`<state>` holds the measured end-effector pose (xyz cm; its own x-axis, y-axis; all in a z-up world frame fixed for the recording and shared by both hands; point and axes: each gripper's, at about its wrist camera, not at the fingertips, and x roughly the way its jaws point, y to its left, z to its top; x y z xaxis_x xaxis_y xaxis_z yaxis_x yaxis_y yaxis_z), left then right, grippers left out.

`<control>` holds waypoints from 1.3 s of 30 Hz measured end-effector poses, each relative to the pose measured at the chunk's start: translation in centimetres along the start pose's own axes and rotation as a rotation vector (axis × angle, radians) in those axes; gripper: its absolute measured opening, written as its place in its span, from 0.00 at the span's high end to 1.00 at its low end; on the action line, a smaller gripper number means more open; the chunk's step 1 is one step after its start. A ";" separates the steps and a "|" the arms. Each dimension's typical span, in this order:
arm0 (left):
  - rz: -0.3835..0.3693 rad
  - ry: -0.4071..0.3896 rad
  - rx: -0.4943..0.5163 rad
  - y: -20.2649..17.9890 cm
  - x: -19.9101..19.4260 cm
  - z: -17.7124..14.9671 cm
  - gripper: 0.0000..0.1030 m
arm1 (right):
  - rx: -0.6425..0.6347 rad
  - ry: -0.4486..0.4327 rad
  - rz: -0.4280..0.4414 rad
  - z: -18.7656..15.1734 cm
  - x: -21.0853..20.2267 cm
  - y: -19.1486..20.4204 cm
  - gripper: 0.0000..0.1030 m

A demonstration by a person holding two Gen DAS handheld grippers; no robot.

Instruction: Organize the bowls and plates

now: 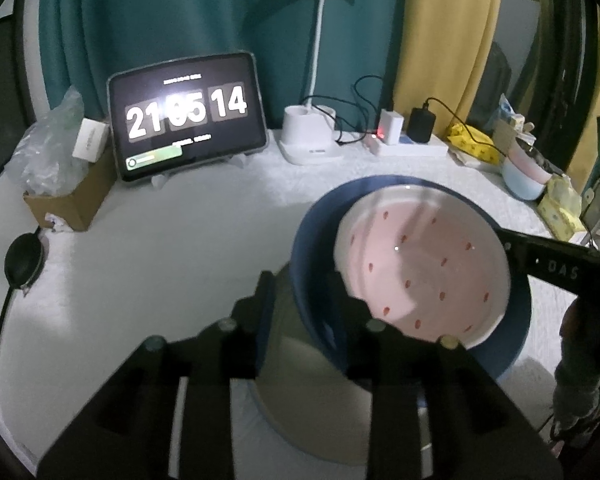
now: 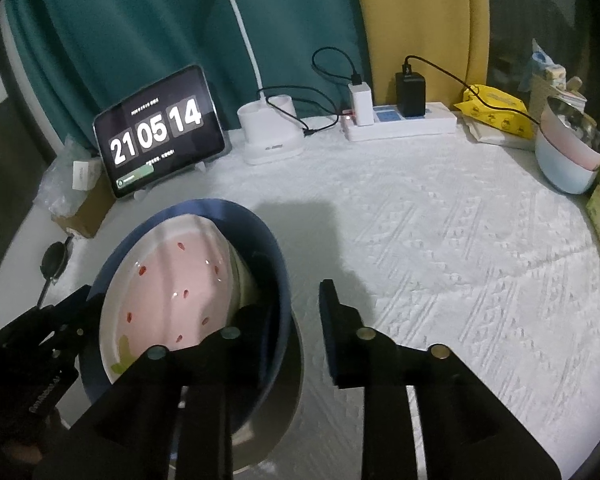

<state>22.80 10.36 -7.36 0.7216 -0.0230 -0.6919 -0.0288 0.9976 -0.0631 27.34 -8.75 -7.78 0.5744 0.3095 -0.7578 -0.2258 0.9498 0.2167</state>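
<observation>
Bowls nested on the desk, both claws loosened around the blue rim

Pink bowl with red specks sits tilted inside the blue bowl, which rests in a grey-white bowl on the white cloth of the desk. Left claw straddles the blue bowl's near-left rim, its fingers apart and not pressing; right claw straddles the opposite rim the same way, released. Behind the blue bowl stand a tablet clock, a white lamp and a power strip with chargers; a cardboard box of plastic wrap lies to its left. Only the right view shows clearly the stacked pastel bowls and yellow packets far to its right; only the left view shows the pink bowl's whole inside.
</observation>
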 end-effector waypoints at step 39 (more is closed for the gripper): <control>-0.042 -0.160 0.051 -5.6 -8.2 -1.7 0.11 | -0.026 -0.122 -0.061 -3.0 -7.7 -1.7 0.55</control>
<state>15.82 4.81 -2.54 0.8227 -0.0584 -0.5655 0.0364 0.9981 -0.0502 20.97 -12.85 -4.18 0.6787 0.2561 -0.6883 -0.2067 0.9660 0.1556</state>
